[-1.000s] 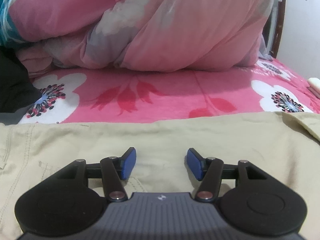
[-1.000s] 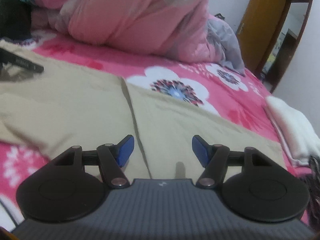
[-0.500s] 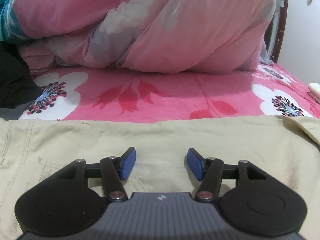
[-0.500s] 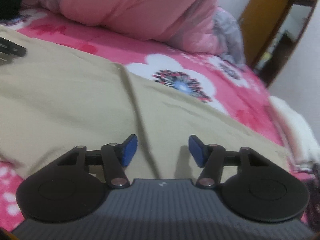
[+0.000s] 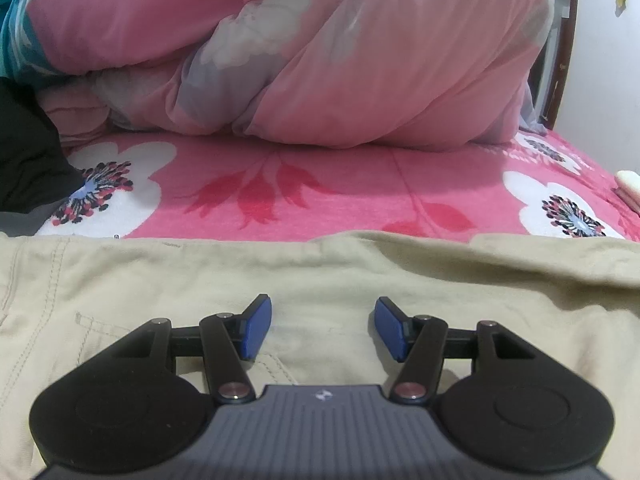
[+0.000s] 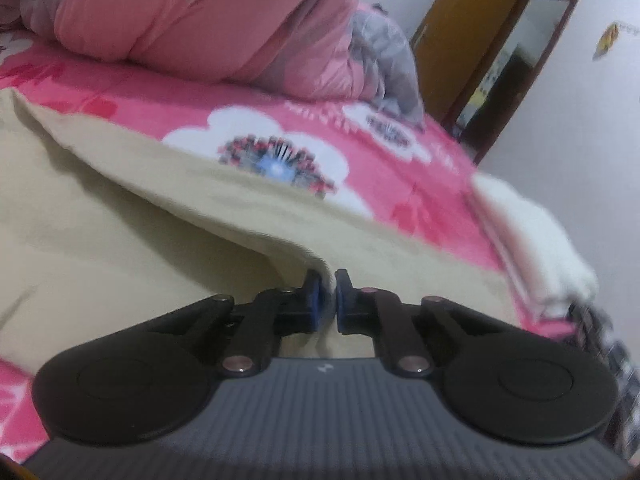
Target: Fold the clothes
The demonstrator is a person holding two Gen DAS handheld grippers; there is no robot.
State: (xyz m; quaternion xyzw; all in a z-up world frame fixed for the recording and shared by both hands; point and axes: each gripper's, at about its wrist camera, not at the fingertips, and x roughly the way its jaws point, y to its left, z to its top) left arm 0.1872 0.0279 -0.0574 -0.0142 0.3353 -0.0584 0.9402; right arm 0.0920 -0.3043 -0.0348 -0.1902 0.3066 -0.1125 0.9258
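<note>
Left wrist view: the left gripper (image 5: 322,329) hovers low over a pair of beige cotton trousers (image 5: 320,280) spread flat on a pink bed sheet printed with white flowers (image 5: 340,192). Its two blue-padded fingers (image 5: 256,328) stand well apart, with nothing between them — only bare fabric shows in the gap. Stitched seams and a pocket edge are visible on the trousers at the left. Behind the sheet lies a bulky pink quilt with pale floral print (image 5: 320,60); a black garment (image 5: 28,160) sits at the far left edge.

Right wrist view (blurred): the right gripper (image 6: 327,304) has its jaws drawn together on a raised ridge of the trousers (image 6: 120,220) — the cloth is pinched between the pads and lifts into a fold running up and to the left. The sheet (image 6: 400,184) lies beyond it. A folded white towel-like cloth (image 6: 532,236) rests near the bed's right edge. A brown wooden door (image 6: 460,40) stands open in the background.
</note>
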